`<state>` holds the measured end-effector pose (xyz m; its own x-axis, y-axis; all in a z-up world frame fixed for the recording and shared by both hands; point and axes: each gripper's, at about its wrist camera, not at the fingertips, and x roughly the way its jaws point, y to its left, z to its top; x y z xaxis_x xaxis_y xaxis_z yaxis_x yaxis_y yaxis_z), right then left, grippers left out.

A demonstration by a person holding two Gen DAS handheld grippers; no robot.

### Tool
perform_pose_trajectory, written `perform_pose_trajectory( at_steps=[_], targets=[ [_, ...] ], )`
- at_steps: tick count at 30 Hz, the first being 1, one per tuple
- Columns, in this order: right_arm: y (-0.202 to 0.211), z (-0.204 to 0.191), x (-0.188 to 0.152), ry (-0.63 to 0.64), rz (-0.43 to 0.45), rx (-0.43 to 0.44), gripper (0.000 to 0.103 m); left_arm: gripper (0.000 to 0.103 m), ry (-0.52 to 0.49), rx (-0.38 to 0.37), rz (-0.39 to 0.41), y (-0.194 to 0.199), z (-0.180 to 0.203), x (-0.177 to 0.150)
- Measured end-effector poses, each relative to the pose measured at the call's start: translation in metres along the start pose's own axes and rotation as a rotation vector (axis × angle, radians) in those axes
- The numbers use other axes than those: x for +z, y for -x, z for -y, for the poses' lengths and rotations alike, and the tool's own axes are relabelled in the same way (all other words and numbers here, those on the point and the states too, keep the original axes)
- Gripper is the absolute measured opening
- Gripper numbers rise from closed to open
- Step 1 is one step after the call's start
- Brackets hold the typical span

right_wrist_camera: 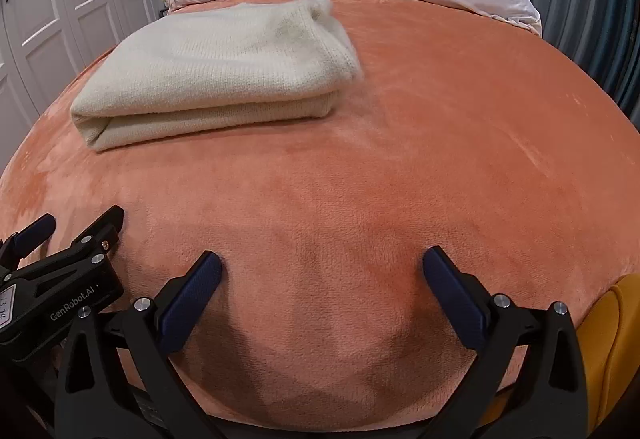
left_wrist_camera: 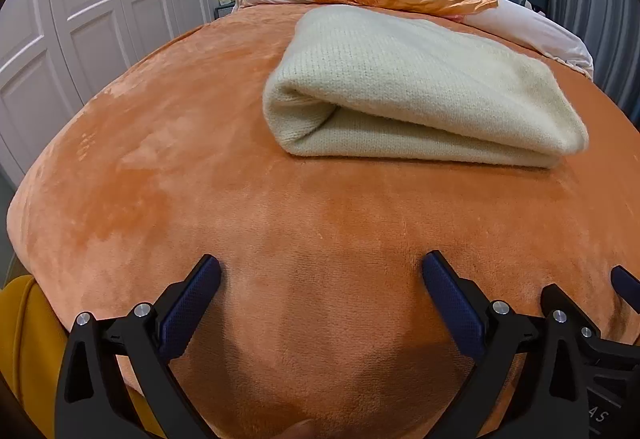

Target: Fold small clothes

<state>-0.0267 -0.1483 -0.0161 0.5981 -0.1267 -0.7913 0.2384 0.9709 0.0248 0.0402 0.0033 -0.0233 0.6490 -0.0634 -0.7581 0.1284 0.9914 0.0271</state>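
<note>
Cream sweater (left_wrist_camera: 420, 91) lies folded at upper frame; my left gripper (left_wrist_camera: 320, 275) and right gripper (right_wrist_camera: 322, 271) hover spread and empty, so I judge folding done.

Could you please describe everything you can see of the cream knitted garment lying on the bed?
The cream knitted garment is a soft, fine-ribbed knit, pale off-white, already folded into a thick rectangular bundle of several layers. A rounded fold shows at its near left corner in the left wrist view, with layered edges along the front. It lies flat on the orange plush bedspread, short of the pillows. Only the bedspread touches it; both grippers are back from it, jaws open and empty.
</note>
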Motion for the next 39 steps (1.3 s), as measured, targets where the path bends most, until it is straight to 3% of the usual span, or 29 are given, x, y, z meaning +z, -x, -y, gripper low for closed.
perform_pose_trajectory(
  at_steps=[39],
  targets=[
    [0.0022, -0.0015, -0.0001, -0.010, 0.004, -0.009, 0.098, 0.098, -0.003, 0.003, 0.005, -0.0003, -0.0011, 0.0006]
  ],
)
